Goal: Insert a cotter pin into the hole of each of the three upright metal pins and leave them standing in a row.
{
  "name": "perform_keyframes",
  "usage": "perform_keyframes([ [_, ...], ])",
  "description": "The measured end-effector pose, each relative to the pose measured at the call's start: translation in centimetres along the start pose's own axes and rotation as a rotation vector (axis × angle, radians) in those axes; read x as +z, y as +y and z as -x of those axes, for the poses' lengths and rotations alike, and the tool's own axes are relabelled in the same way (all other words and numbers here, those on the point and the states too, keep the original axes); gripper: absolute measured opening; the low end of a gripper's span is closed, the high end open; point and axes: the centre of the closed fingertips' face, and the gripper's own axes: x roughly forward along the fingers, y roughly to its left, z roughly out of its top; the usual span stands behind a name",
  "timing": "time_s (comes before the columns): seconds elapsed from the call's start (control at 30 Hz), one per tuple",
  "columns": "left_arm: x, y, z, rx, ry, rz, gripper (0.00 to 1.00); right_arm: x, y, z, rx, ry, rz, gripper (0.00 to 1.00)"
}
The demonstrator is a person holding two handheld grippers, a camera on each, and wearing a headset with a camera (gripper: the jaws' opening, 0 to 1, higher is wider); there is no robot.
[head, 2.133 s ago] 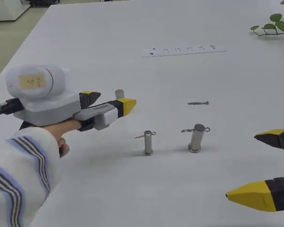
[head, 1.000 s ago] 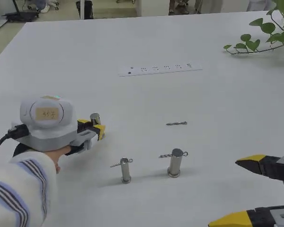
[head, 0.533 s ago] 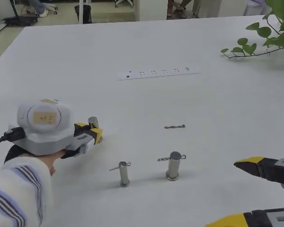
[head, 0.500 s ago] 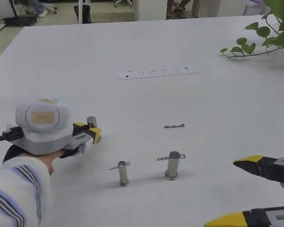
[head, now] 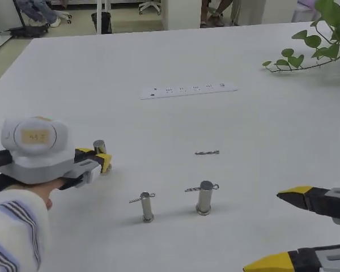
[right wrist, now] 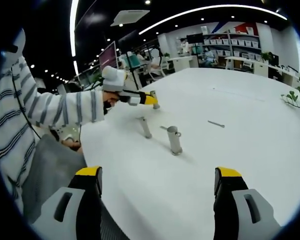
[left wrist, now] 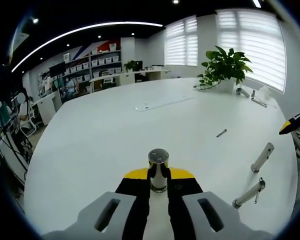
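Left gripper — jaws clamped on an upright metal pin toward the left edge of the desk. Right gripper — jaws wide apart. Loose cotter pin lies mid-desk.

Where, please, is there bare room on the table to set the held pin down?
Bare table lies between the power strip and the loose cotter pin, and rightward toward the plant. Crowded near the thin pin, thick pin and left tool.

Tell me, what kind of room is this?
Most likely a big open office or lab. There is a long white table with a power strip on it, shelves along the far wall, window blinds and a potted plant.
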Motion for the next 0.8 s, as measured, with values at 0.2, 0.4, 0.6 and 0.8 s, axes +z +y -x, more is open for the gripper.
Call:
perform_keyframes([
  [0.2, 0.5, -0.3, 2.2, -0.002, -0.005, -0.029, 0.10, 0.2, 0.4, -0.2, 0.013, -0.009, 0.014, 0.94],
  [0.4, 0.3, -1.1, 5.3, 0.013, -0.012, 0.041, 0.10, 0.1, 0.7, -0.3, 0.026, -0.010, 0.022, 0.94],
  [0.6, -1.3, -2.6, 8.2, 0.037, 0.005, 0.080, 0.10, 0.5, 0.8, -0.2, 0.030, -0.028, 0.029, 0.94],
  [0.8, -2.6, -4.4, 10.3, 0.034, 0.000, 0.174, 0.10, 0.4, 0.9, -0.2, 0.039, -0.028, 0.029, 0.94],
])
